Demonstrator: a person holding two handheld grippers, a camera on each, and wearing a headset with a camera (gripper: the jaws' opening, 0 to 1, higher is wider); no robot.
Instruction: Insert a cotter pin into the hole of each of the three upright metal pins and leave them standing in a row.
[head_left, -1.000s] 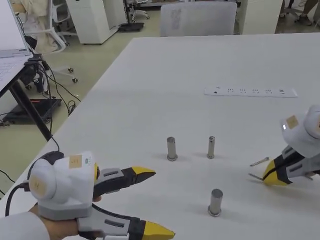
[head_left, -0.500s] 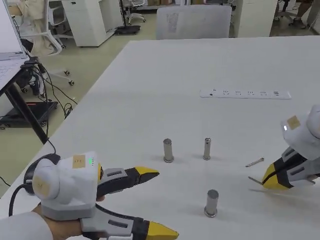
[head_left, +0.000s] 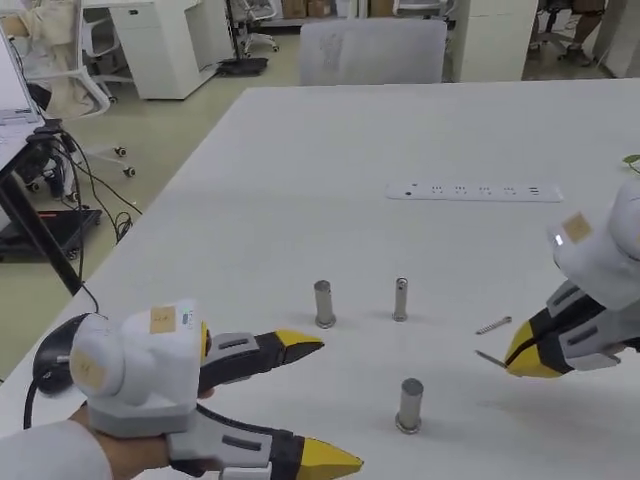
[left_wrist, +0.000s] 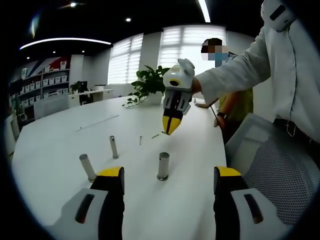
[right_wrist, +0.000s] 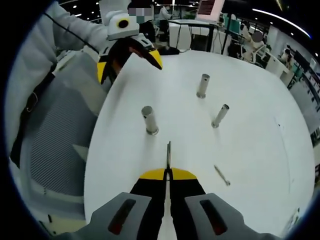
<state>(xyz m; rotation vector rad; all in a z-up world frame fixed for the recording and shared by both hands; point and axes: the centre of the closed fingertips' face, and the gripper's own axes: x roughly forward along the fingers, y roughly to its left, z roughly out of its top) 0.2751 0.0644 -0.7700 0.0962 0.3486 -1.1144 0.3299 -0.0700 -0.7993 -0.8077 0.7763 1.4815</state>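
Between the clenched jaws of the right gripper (right_wrist: 168, 172) sits a cotter pin (right_wrist: 168, 155); its gripped end is hidden. Its long axis points straight forward from the jaws. A second cotter pin (head_left: 493, 325) lies flat nearby. Three metal pins (head_left: 324, 303) (head_left: 400, 299) (head_left: 410, 405) stand upright on the table (head_left: 300, 180), apart from it. The left gripper (head_left: 335, 403) hangs with jaws released. A power strip (head_left: 475, 191) lies behind.

Head view looks down; gripper views face each other across the metal pins (head_left: 408, 405).

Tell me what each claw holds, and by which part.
Right claw: shut on a cotter pin, gripped by one end, the rest jutting forward. Left claw: open, holding nothing.
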